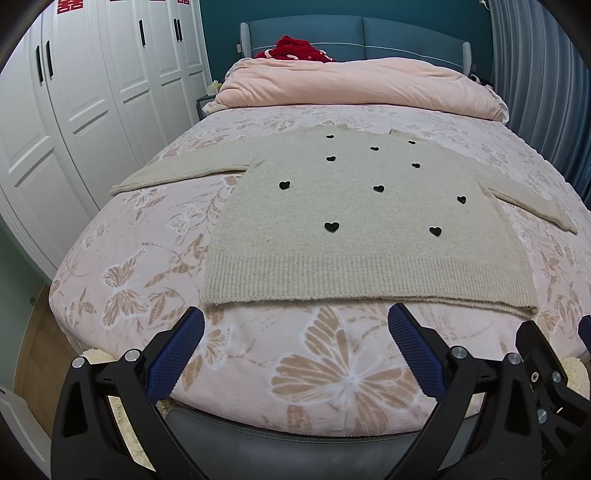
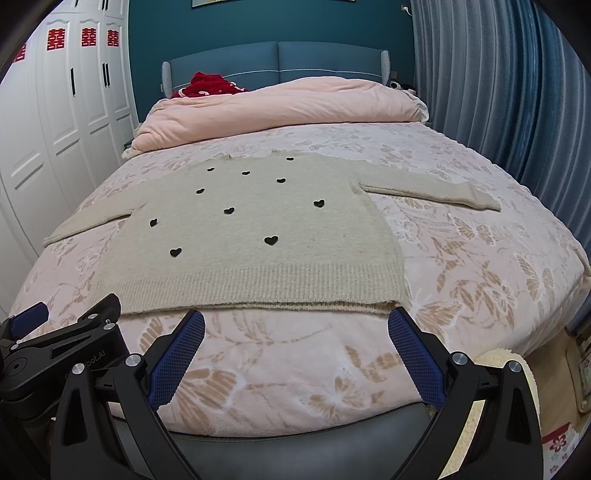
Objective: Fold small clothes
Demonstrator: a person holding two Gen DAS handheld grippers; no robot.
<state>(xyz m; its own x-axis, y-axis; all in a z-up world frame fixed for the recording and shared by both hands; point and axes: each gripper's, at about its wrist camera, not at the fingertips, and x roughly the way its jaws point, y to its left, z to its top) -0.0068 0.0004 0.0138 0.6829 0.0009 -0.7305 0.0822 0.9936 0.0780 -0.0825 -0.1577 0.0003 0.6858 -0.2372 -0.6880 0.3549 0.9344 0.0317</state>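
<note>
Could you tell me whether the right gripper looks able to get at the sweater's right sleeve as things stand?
Probably yes. The right gripper is open and holds nothing, and the right sleeve lies flat on the bed with nothing on it or in front of it. It lies well beyond the hem, so a forward reach is needed.

Bedroom; teal wall [image 2: 229,22] behind a blue padded headboard [image 1: 354,35]; bed [image 2: 480,258] under a pink coverlet with tan butterflies; pink duvet [image 1: 362,85] heaped at its head, red fabric [image 1: 295,48] behind it; white panelled wardrobe [image 1: 92,85] with black handles and red paper cuttings [image 2: 88,37]; grey-blue curtain [image 2: 498,92]; wooden floor [image 1: 33,354]; pale rug [image 2: 517,362].
</note>
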